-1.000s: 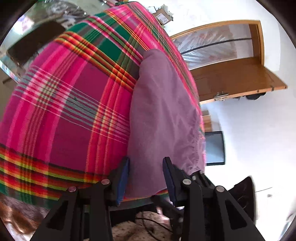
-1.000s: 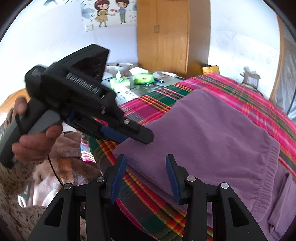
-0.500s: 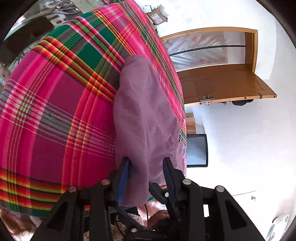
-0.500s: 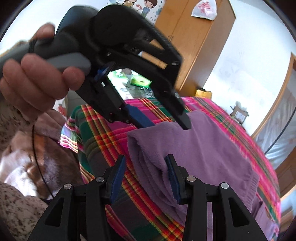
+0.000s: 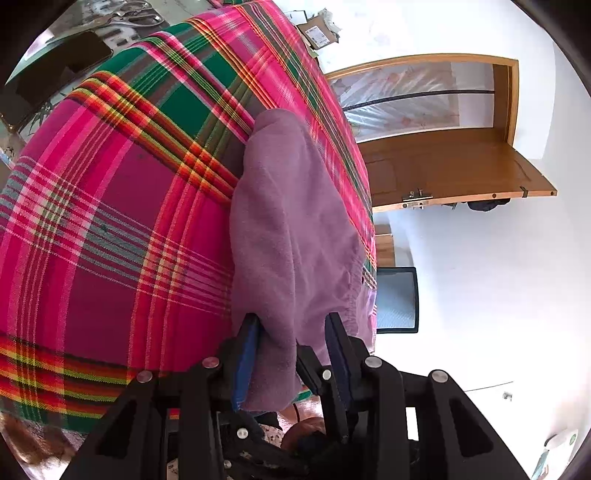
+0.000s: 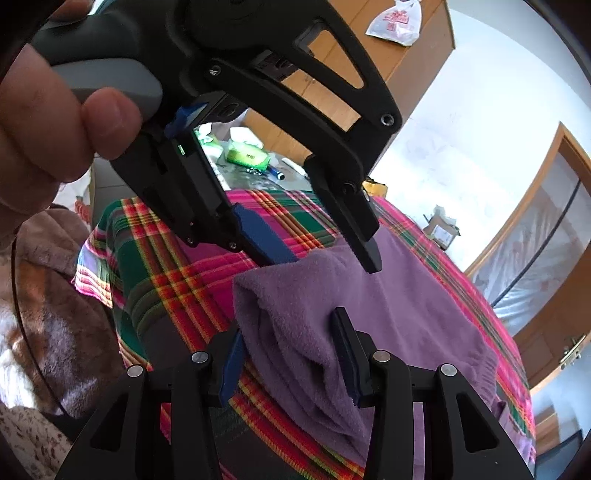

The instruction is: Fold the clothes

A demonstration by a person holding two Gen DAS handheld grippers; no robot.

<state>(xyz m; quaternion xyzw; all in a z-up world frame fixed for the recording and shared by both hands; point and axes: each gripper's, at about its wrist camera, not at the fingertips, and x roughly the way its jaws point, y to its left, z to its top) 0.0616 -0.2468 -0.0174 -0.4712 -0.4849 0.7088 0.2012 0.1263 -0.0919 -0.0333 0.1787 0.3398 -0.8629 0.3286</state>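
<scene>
Left wrist view: the left tongs [image 5: 291,354] stand fairly wide, with the near corner of the purple garment [image 5: 291,229] bunched between the blue pads [image 5: 245,354]. The fleece fills the gap and touches the left pad; whether the pads press it tight I cannot tell. The garment lies folded along the right side of the plaid cloth [image 5: 110,221] that covers the bench, its gathered hem near the cloth's right edge. A dark phone [image 5: 55,77] and scissors [image 5: 136,16] lie on the bare top beyond the cloth. An open wooden door [image 5: 454,166] shows at right, a black screen [image 5: 397,299] below it.

Right wrist view: the right tongs [image 6: 291,354] stand about as wide, astride a thick folded edge of the garment [image 6: 388,314]; several layers of fleece sit between the fingers. The cloth looks gathered there, though a firm pinch cannot be told. Above, a hand [image 6: 48,122] grips the handle of the left tongs [image 6: 332,254], whose two tips rest on the garment's far corner, one on each side of a raised ridge. The plaid cloth [image 6: 166,266] shows at left and right of the garment. A green pack [image 6: 245,157] lies on the bench behind, before a wooden wardrobe [image 6: 413,66] with a white bag [image 6: 397,20] on top.
</scene>
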